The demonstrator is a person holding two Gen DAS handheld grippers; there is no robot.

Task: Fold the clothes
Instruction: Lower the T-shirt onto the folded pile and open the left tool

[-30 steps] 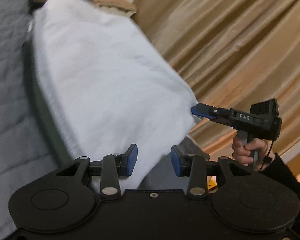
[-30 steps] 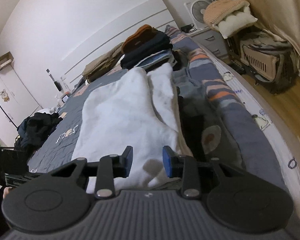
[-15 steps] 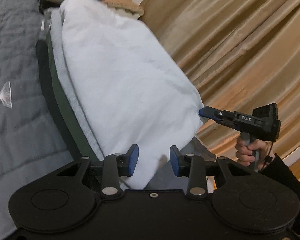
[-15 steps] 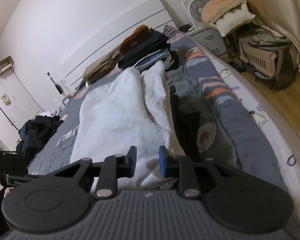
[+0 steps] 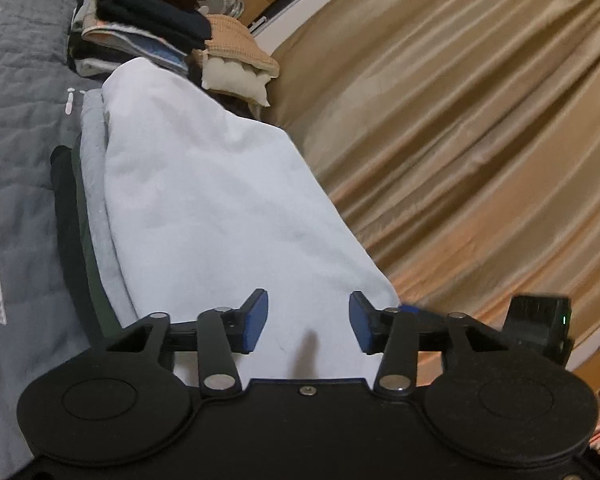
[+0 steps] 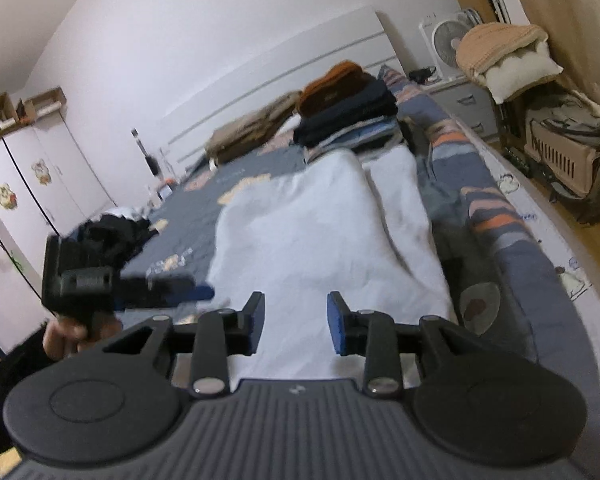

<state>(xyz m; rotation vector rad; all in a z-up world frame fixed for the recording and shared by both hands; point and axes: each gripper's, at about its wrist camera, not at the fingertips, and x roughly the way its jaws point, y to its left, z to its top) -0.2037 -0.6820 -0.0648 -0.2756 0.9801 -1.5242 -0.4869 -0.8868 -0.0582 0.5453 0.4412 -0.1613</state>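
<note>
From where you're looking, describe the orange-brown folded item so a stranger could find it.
Start at the white headboard of the bed. In front of it stands a stack of folded dark clothes. The orange-brown garment lies on top, the only warm colour on that pile.

Both views are dim and indoor-lit, a cool soft light with no hard shadows. In the left wrist view the gold curtain (image 5: 460,140) catches a warm sheen along its folds, smeared by motion blur, and the whole frame reads slightly soft. The white garment (image 5: 204,208) is the brightest patch, nearly washed out, with little texture left. Right wrist view now: the pale wall (image 6: 204,40) is evenly lit, grainy. Heavy blur on the left hand-held gripper (image 6: 172,286) at the frame's left side; the stacked clothes (image 6: 344,108) are soft too. Fisheye bending curves the bed (image 6: 512,240) edge and darkens the corners.
</note>
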